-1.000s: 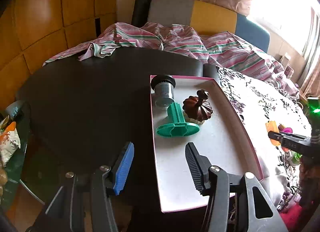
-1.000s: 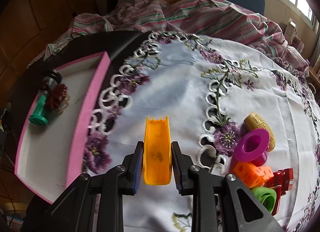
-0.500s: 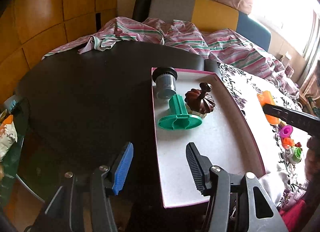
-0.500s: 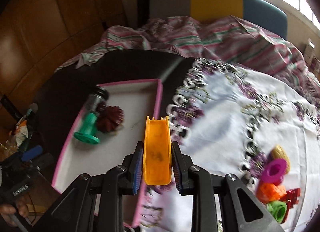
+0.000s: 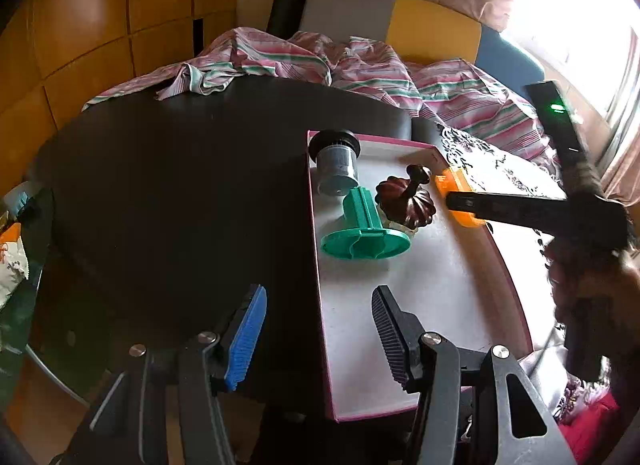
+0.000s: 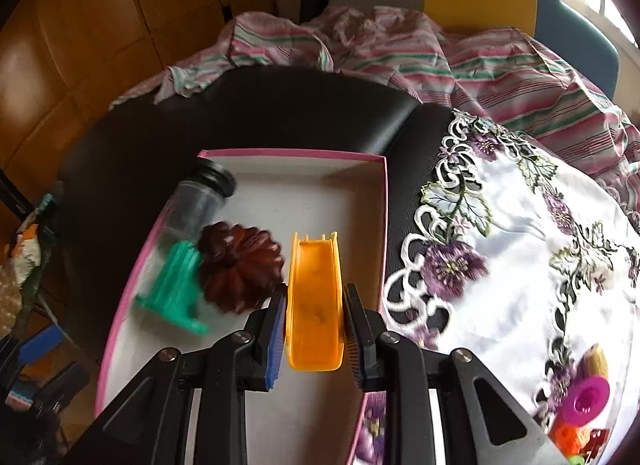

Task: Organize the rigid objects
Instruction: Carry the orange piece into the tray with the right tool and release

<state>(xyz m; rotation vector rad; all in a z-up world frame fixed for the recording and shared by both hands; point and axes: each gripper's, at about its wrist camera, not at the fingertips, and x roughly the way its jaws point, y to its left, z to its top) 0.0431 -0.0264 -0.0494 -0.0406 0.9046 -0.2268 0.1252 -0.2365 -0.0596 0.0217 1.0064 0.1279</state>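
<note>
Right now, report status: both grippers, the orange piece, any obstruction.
Right gripper shut on orange piece, over pink tray. Left gripper open, empty. Brown pumpkin lid close beside drop spot.

orange piece point(image 6: 316, 297), pink-rimmed white tray point(image 6: 292, 153), purple-flowered cloth point(image 6: 520, 265).

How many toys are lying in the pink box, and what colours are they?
Grey jar: 1
Green spool: 1
Brown pumpkin shape: 1
Total: 3 lying in the pink box. The orange piece is held above it by the right gripper.
</note>
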